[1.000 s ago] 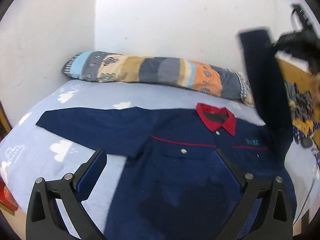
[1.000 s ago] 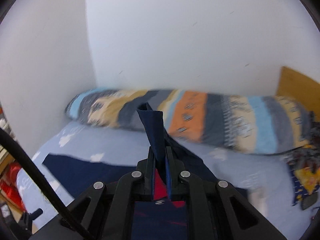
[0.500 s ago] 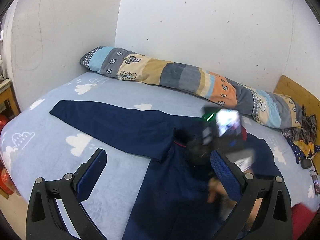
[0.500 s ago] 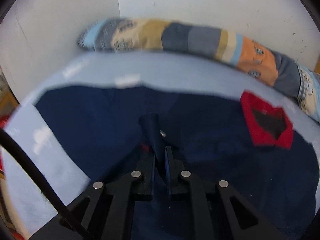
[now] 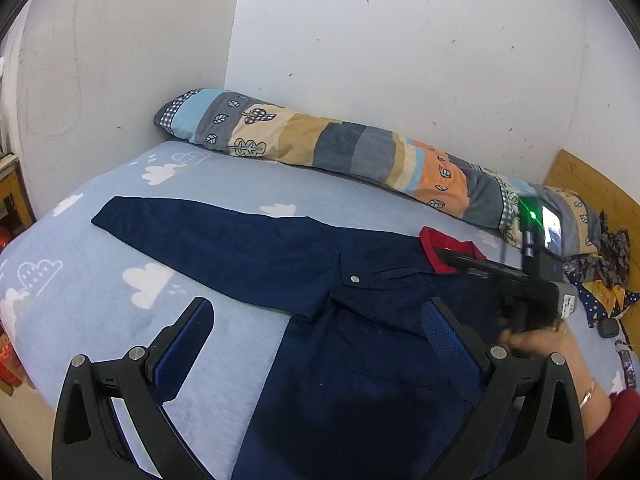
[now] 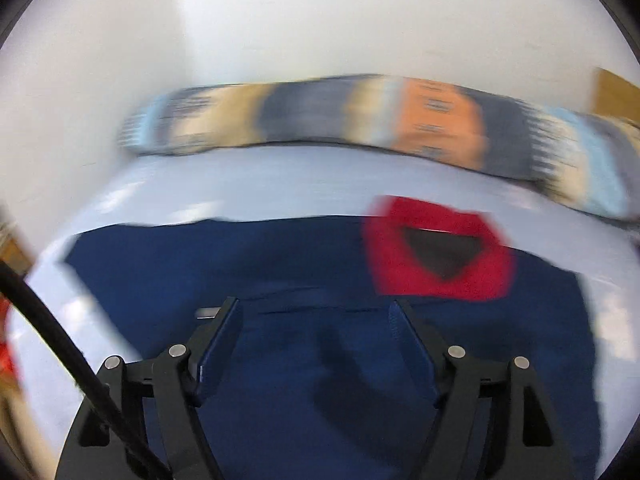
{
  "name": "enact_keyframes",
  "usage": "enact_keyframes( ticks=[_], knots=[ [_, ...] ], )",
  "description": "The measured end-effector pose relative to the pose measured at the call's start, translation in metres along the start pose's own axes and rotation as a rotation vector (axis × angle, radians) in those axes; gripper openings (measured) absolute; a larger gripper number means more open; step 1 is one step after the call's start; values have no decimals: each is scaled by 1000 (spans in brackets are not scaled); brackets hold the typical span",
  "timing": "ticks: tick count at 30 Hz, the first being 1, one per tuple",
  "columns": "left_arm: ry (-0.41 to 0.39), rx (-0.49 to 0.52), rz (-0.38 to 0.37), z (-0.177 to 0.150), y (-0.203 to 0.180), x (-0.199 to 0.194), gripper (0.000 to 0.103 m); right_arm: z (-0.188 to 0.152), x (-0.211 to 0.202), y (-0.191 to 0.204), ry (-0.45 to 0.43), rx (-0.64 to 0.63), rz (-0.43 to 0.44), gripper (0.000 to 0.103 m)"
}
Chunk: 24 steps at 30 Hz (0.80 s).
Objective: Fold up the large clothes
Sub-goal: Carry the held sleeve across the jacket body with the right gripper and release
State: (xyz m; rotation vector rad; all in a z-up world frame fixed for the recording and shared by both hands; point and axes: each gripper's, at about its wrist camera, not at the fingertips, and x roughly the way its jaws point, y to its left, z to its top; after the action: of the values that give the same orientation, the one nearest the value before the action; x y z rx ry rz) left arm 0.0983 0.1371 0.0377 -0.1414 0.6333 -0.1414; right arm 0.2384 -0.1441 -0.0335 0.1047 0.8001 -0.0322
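Item: navy shirt (image 5: 360, 344) lay flat on the bed (image 5: 100, 280); our right gripper (image 6: 316, 344), jaws just opened and empty, hovered over its folded-in sleeve; left gripper (image 5: 316, 344) wide, empty; we judged smoothing that fold advisable.

The bed (image 5: 100, 280) is viewed from low over its near edge by both wrist cameras, aimed downward toward the wall (image 5: 400, 60). The shirt (image 5: 248, 256) and long pillow (image 6: 320, 116) are shared; the right view is closer and blurred.

Shirt (image 5: 360, 340) on bed (image 5: 120, 260), pillow (image 5: 340, 148) behind
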Motion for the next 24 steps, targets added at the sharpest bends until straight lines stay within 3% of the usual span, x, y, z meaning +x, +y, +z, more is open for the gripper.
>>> enact_keyframes(
  ticks=[3, 6, 10, 12, 15, 18, 22, 24],
  knots=[
    [9, 1, 4, 0, -3, 5, 103, -14, 32, -55, 109, 98, -106, 80],
    [20, 6, 12, -1, -4, 10, 103, -41, 65, -85, 254, 127, -120, 80],
    [30, 6, 28, -1, -1, 15, 103, -42, 56, -85, 259, 128, -87, 78],
    [44, -16, 27, -1, 3, 18, 103, -35, 28, -81, 177, 138, -47, 78],
    [59, -50, 8, -2, 9, 21, 103, -34, 2, -78, 124, 119, -70, 81],
    [66, -55, 18, -3, 11, 24, 103, -52, -5, -68, 151, 72, -83, 81],
    [86, -43, 26, -5, 8, 29, 103, -84, 11, -62, 254, 12, -112, 81],
    [95, -36, 28, -7, 6, 32, 103, -96, 11, -60, 254, -1, -119, 82]
  ],
)
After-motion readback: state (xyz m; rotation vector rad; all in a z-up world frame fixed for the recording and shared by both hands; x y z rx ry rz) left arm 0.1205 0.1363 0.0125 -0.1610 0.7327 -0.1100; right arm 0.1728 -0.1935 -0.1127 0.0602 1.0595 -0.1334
